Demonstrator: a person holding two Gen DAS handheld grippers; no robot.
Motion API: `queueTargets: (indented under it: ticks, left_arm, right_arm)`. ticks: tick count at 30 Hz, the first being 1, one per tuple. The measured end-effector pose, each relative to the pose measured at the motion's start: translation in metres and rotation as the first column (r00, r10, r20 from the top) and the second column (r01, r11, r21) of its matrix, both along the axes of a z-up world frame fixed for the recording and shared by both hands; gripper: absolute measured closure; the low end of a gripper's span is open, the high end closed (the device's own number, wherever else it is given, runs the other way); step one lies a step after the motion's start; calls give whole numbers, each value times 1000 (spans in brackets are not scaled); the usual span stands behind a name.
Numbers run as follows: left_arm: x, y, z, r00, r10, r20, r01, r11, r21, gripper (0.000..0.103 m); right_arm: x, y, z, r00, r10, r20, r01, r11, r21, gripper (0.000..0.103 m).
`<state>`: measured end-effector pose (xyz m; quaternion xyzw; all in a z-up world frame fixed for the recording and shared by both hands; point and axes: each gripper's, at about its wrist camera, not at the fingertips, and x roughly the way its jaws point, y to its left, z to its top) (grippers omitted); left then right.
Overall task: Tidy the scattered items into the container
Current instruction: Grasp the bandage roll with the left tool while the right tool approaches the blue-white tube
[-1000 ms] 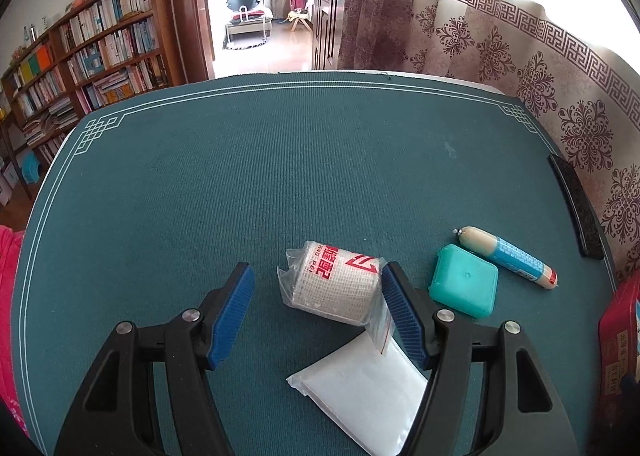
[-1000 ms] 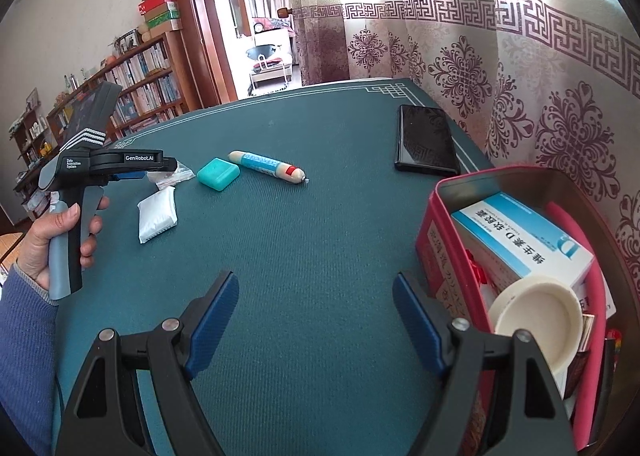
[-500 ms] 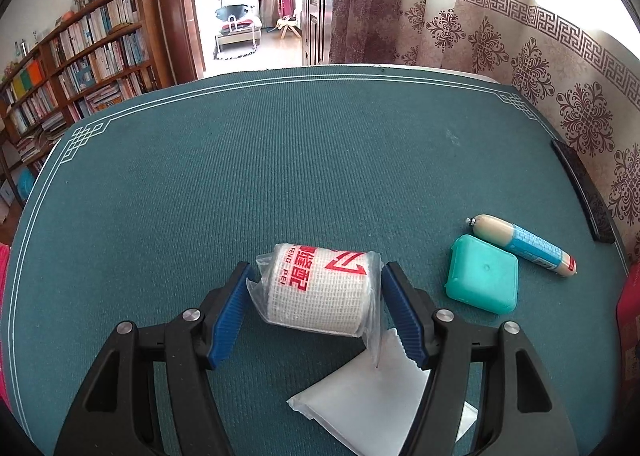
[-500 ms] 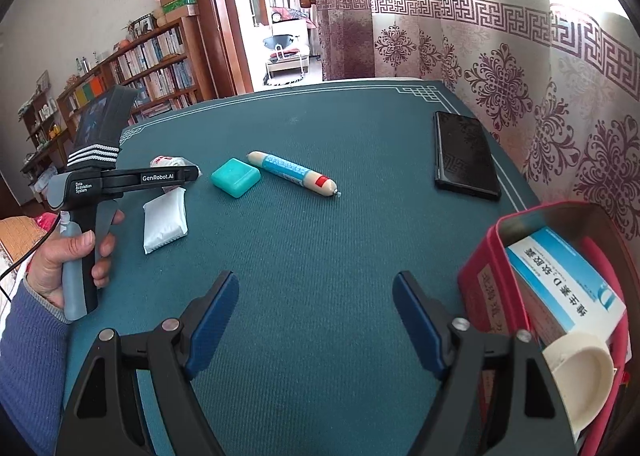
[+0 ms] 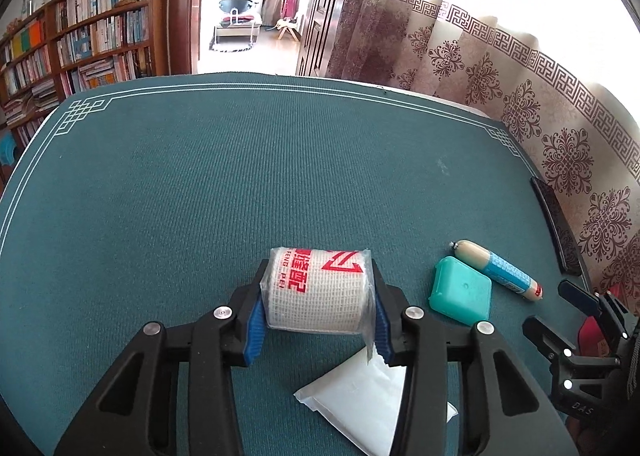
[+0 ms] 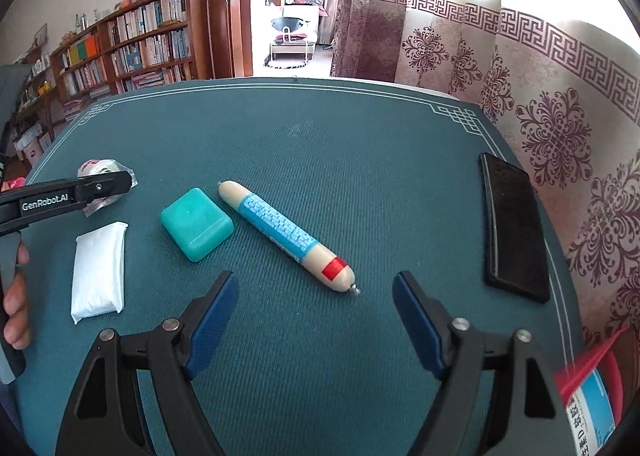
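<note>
My left gripper [image 5: 318, 308] is shut on a white bandage roll [image 5: 318, 290] with red print, wrapped in clear plastic, just above the green table. A white packet [image 5: 360, 404] lies below it. A teal square box [image 5: 460, 296] and a sausage [image 5: 498, 270] with a blue label lie to its right. In the right wrist view my right gripper [image 6: 314, 320] is open and empty, just short of the sausage [image 6: 286, 234], with the teal box [image 6: 197, 229] and white packet [image 6: 98, 272] to its left. The red container [image 6: 592, 392] is at the lower right edge.
A black phone [image 6: 512, 226] lies near the table's right edge by the patterned curtain [image 6: 560, 96]. The left gripper and the hand holding it [image 6: 60, 200] show at the left. Bookshelves [image 5: 80, 48] and a doorway stand beyond the table.
My left gripper moved forward around the bandage roll and shut on it. My right gripper swung left from the red container toward the sausage, staying open.
</note>
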<state>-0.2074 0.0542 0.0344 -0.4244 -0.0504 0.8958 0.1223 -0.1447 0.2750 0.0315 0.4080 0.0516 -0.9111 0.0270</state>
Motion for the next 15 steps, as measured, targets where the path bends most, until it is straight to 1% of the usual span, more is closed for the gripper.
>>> queueTargets:
  ticks: [2, 6, 9, 10, 11, 12, 13, 14, 15]
  left_arm:
    - [1, 0, 2, 1000, -3, -5, 3, 1000, 6, 57]
    - [1, -2, 3, 1000, -1, -3, 1, 1000, 20, 57]
    - [0, -3, 1, 1000, 3, 4, -3, 1000, 30, 57]
    - [0, -4, 1, 1000, 5, 8, -5, 999, 33, 57]
    - [0, -5, 0, 1000, 6, 11, -6, 999, 37, 57]
    - [0, -5, -1, 1000, 7, 15, -8, 999, 39, 57]
    - [-1, -5, -2, 1000, 8, 18, -9, 999, 40, 57]
    - [-1, -5, -3, 1000, 9, 20, -9, 999, 40, 57]
    - [-1, -4, -3, 1000, 8, 22, -9, 999, 39, 57]
  right_arm:
    - [-10, -2, -3, 1000, 9, 10, -9, 1000, 24, 23]
    - [-26, -8, -8, 999, 41, 32, -42, 998, 52, 23]
    - [-34, -10, -10, 997, 59, 44, -60, 998, 28, 24]
    - [-36, -9, -10, 997, 61, 48, -61, 998, 16, 25]
    - [-37, -9, -10, 997, 64, 51, -64, 998, -2, 31]
    - [-37, -9, -10, 996, 69, 55, -67, 997, -23, 35]
    - [-36, -10, -9, 996, 71, 56, -69, 997, -33, 41]
    - [-34, -12, -8, 996, 73, 53, -72, 997, -29, 49]
    - [-33, -14, -7, 995, 81, 52, -80, 996, -27, 54]
